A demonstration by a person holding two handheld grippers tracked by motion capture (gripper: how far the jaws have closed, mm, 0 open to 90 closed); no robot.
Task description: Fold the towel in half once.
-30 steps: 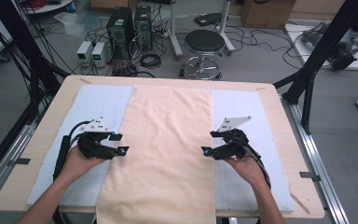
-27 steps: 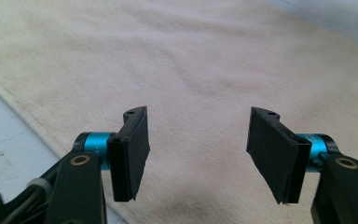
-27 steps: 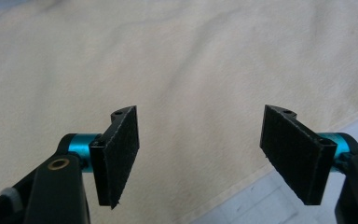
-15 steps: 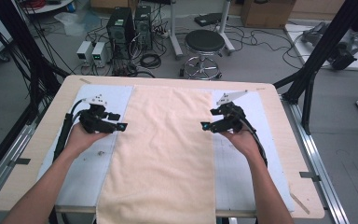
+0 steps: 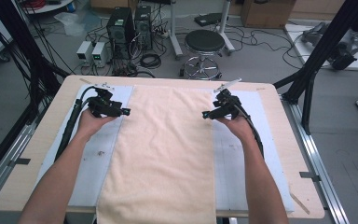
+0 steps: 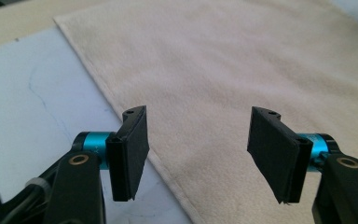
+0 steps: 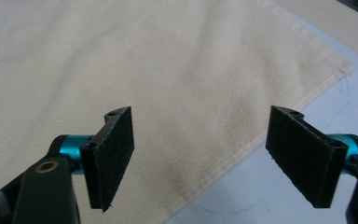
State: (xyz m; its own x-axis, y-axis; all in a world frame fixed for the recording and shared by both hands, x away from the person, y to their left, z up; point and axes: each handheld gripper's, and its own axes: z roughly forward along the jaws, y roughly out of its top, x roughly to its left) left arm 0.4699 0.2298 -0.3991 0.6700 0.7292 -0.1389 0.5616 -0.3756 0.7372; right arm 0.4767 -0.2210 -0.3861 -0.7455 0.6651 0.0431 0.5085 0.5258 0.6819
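While the cream towel (image 5: pixel 161 154) lies flat and long down the middle of the table (image 5: pixel 37 135), a person holds a gripper at each of its long edges, near the far end. The towel rests on a light blue mat (image 5: pixel 242 158) that shows on both sides of it. The near end of the towel reaches the table's front edge.

The left gripper (image 5: pixel 123 112) sits at the towel's left edge, in the person's left hand (image 5: pixel 93 123). In the left gripper view, the left gripper (image 6: pixel 198 149) has its two black jaws wide apart. The towel's edge runs under the gap between them, and the far corner of the towel (image 6: pixel 63 21) is a little way ahead. Nothing is pinched. The pads do not press on the cloth.

The right gripper (image 5: pixel 208 114) sits at the towel's right edge, in the person's right hand (image 5: pixel 235 126). Its jaws have just been opening. In the right gripper view, the right gripper (image 7: pixel 200 158) stands wide open too, with the towel's hem below the gap and the far corner (image 7: pixel 347 65) off to the side. Nothing is held between them.

Behind the table, on the floor, stand a round black stool (image 5: pixel 205 42) and some computer boxes (image 5: pixel 126 28) with many cables.
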